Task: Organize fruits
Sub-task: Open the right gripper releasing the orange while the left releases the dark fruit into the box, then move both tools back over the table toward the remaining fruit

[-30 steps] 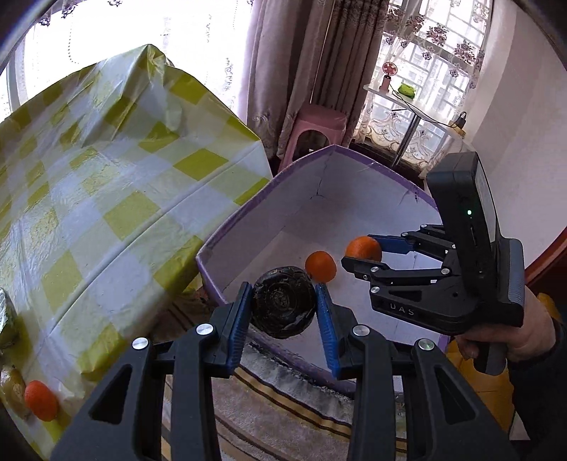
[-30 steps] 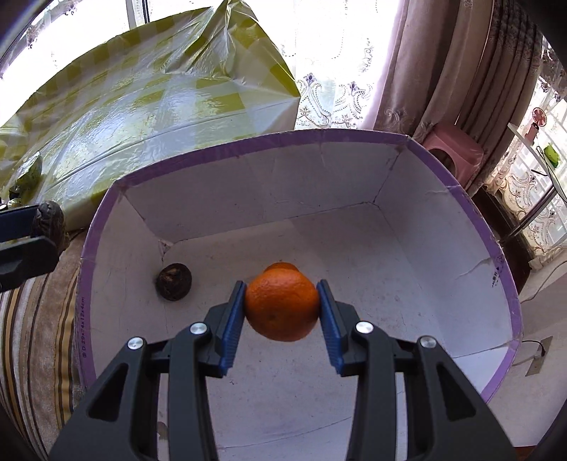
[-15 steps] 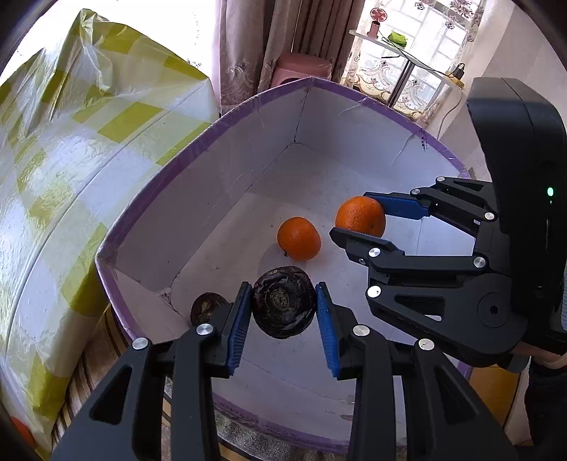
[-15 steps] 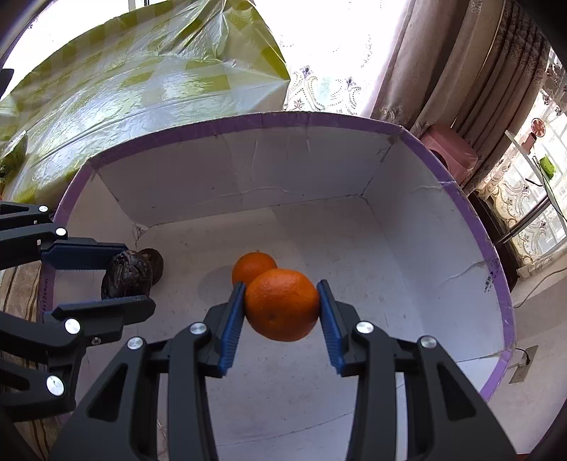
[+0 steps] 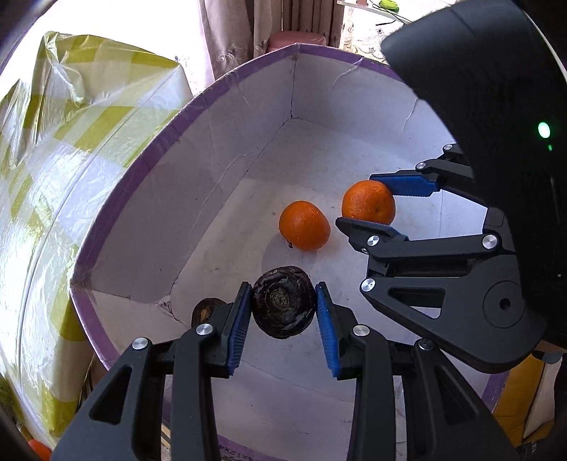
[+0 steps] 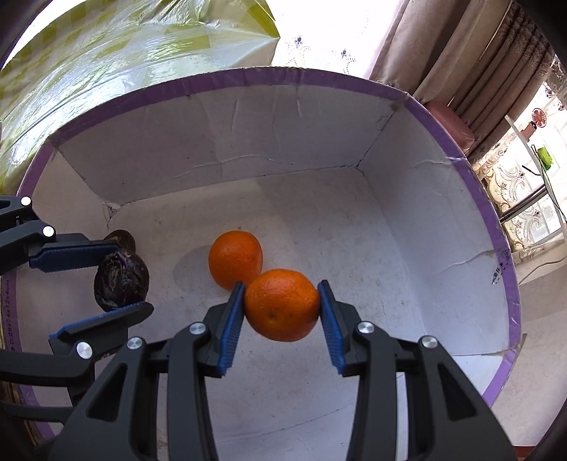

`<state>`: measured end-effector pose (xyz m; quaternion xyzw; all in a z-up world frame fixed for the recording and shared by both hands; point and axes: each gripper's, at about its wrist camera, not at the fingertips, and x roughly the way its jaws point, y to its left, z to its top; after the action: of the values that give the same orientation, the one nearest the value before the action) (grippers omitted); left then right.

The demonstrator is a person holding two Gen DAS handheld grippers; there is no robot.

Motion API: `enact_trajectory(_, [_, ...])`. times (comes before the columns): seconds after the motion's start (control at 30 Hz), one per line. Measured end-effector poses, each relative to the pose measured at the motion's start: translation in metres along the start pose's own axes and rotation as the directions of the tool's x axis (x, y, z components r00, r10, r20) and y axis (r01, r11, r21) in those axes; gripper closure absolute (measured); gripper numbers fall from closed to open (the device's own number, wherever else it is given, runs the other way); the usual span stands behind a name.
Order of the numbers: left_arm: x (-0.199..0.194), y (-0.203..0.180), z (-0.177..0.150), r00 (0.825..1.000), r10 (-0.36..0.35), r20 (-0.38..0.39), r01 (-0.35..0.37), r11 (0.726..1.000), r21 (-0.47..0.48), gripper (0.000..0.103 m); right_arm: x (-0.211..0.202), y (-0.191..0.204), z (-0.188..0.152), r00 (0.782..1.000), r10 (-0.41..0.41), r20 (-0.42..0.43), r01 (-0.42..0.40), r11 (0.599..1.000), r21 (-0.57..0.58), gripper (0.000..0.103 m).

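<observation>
A: Fingers (image 6: pixel 236 312) of the right gripper (image 6: pixel 282 310) clamp an orange (image 6: pixel 281 305); the left gripper (image 5: pixel 283 308) pinches a dark fruit (image 5: pixel 282 301), both inside the box (image 6: pixel 319 79).

B: Placing step, then. Next, lower them beside the loose orange (image 6: pixel 235 259) and release.

Bright daylight floods in from the window (image 6: pixel 329 32) behind sheer lace-patterned netting, blown out to white. Heavy brownish-pink curtains (image 6: pixel 471 60) hang in folds beside it. A pink plastic stool (image 5: pixel 296 37) stands at the curtain foot. Table draped in glossy yellow-and-white checked plastic cloth (image 5: pixel 71 170), catching strong glare. Second window (image 6: pixel 531 198) to the side with ornate lace panel; a slim white side table (image 6: pixel 528 142) before it carries a small green item. Striped rug (image 6: pixel 14 400) at lower edge
</observation>
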<state>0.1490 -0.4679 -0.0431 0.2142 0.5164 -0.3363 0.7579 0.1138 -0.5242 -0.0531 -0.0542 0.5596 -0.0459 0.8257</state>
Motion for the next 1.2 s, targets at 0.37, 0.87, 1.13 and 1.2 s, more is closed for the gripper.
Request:
enact_trajectory(0.37, [-0.001, 0.008, -0.002, 1.0, -0.012, 0.01, 0.012, 1.0, -0.019, 0.066, 0.006, 0.0, 0.002, 1.0, -0.016, 0.005, 0.016, 1.0, -0.003, 0.05])
enact_trajectory(0.87, [-0.033, 0.024, -0.01, 0.99, -0.016, 0.141, 0.032, 0.993, -0.111, 0.045, -0.02, -0.009, 0.001, 0.998, -0.031, 0.053, 0.03, 0.999, 0.017, 0.033])
enact_trajectory(1.13, [-0.067, 0.05, -0.031, 0.971, 0.019, 0.236, 0.034, 0.976, -0.217, 0.044, -0.051, -0.01, 0.009, 0.99, -0.001, 0.14, -0.006, 0.999, 0.046, 0.025])
enact_trajectory(1.2, [-0.076, 0.058, -0.039, 0.965, 0.035, 0.26, 0.033, 0.968, -0.25, 0.044, -0.061, -0.007, 0.013, 0.984, 0.006, 0.175, -0.016, 0.998, 0.055, 0.025])
